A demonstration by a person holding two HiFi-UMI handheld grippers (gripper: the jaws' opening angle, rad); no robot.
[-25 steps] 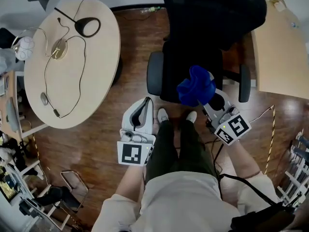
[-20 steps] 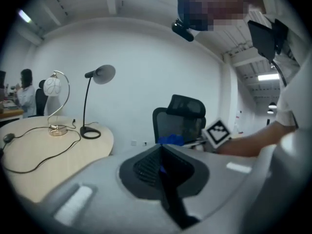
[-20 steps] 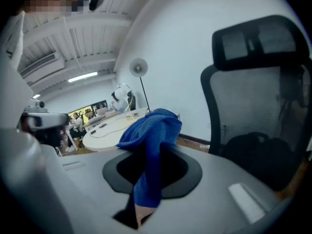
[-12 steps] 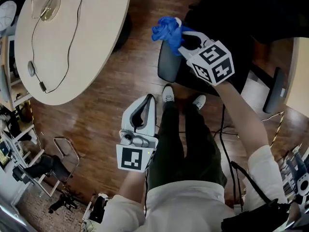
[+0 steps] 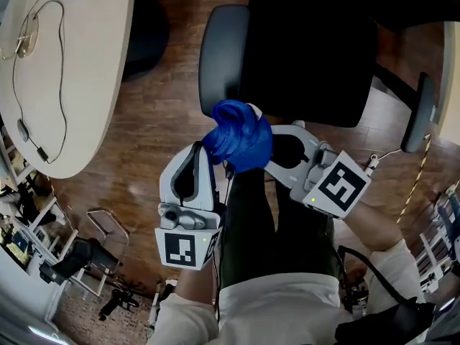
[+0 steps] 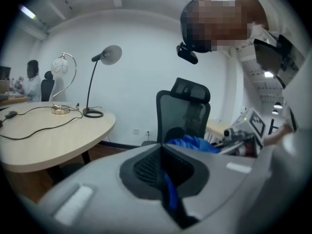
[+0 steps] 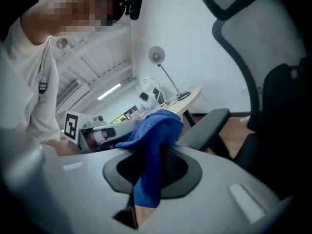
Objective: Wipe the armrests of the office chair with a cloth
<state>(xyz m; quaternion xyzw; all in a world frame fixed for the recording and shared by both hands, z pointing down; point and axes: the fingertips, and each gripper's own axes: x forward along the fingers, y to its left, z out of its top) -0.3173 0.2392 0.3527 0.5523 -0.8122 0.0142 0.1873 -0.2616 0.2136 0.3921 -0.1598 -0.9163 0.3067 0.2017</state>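
A blue cloth [image 5: 237, 136] is bunched between my two grippers, above the person's legs and just in front of the black office chair [image 5: 309, 56]. My right gripper [image 5: 259, 134] is shut on the blue cloth [image 7: 155, 140], which hangs over its jaws. From the left, the tip of my left gripper [image 5: 207, 149] meets the same bundle, and a blue strip [image 6: 169, 195] shows pinched in its shut jaws. The chair's left armrest [image 5: 215, 56] lies just beyond the cloth. Far off at the right is the other armrest [image 5: 419, 113].
A round beige table [image 5: 79, 85] with cables on it stands at the left. A lamp [image 6: 97, 82] rests on it. The chair's mesh back [image 6: 184, 112] faces me. A desk edge [image 5: 453, 77] shows at the far right, metal frames [image 5: 108, 243] at lower left.
My right gripper has carried the cloth back from the chair's left armrest toward the body, up to the left gripper's tip. The left gripper now has cloth in its jaws.
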